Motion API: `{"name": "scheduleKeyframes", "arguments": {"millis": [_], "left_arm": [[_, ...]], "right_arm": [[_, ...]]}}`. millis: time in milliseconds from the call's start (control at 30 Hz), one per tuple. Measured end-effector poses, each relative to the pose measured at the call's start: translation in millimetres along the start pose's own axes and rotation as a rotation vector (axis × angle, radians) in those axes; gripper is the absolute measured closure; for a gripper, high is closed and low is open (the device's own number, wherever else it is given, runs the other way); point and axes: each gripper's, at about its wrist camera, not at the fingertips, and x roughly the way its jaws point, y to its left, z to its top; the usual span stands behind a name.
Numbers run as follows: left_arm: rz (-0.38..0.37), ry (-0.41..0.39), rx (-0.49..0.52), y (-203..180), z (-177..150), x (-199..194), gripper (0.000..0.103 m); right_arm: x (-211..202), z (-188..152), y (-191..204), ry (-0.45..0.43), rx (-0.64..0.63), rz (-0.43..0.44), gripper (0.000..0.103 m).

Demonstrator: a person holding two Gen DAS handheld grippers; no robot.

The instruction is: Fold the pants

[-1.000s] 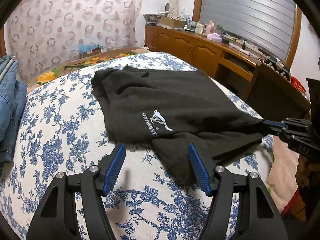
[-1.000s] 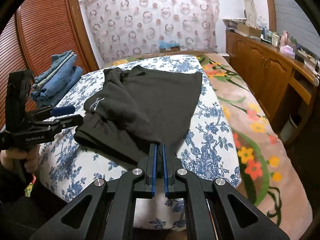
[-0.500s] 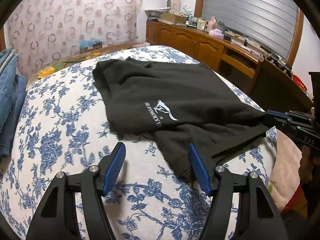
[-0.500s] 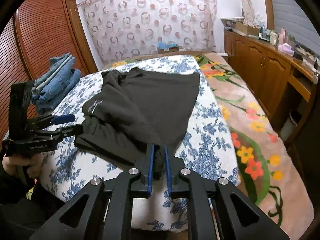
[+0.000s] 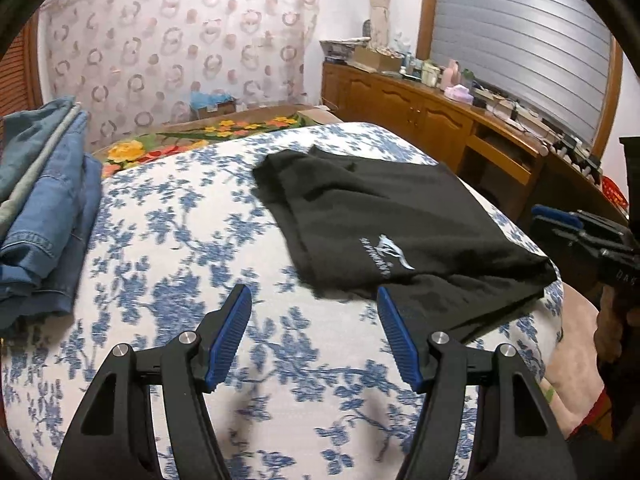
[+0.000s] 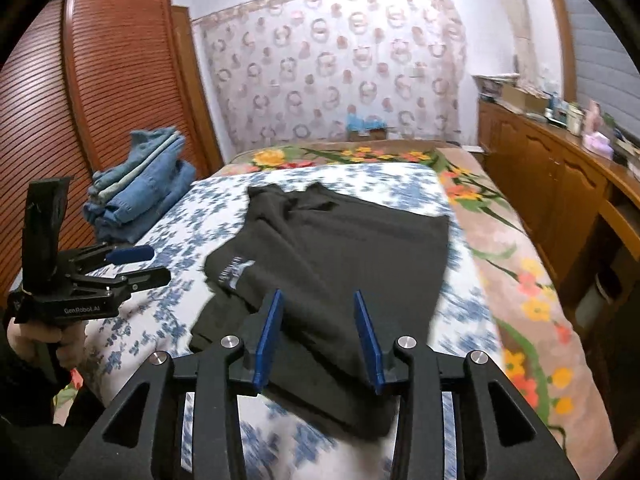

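We had released the black pants (image 6: 344, 264) from our right gripper (image 6: 318, 336), both it and our left gripper (image 5: 314, 334) hovering wide open, empty.

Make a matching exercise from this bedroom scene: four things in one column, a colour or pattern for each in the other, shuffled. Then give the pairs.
Things:
1. pants
2. folded jeans
3. bedsheet
4. cabinet

Colours:
A. brown wood
B. black with a pale logo
C. white with blue flowers
D. blue denim

Pairs: 1-B, 2-D, 3-C, 4-A
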Motion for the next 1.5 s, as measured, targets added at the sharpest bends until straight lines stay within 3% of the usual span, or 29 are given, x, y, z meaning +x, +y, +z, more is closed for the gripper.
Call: {"name": "scheduleKeyframes", "arguments": {"millis": [367, 933, 1433, 1467, 1500], "left_arm": [[0.063, -0.019, -0.033, 26.6, -0.2, -8.5, 0.037], [0.099, -0.020, -0.103, 56.5, -11.7, -9.7, 0.037], [0.103, -0.018, -0.137, 69.8, -17.4, -11.2, 0.037], [0.104, -0.017, -0.137, 69.7, -17.4, -10.8, 0.037], [0.104, -0.016, -0.137, 69.3, -17.0, -10.5, 0.037]], "right_arm": [[76.8, 23.4, 26.0, 0.092, -0.104, 0.099, 0.065], [128.9, 37.2, 75.6, 0.198, -0.308, 0.157, 0.065], [176.5, 35.3, 104.1, 0.252, -0.422, 0.081, 0.065], [178.2, 35.6, 105.1, 0.250, -0.422, 0.082, 0.066], [178.0, 35.9, 105.0, 0.248, -0.424, 0.082, 0.077]]}}
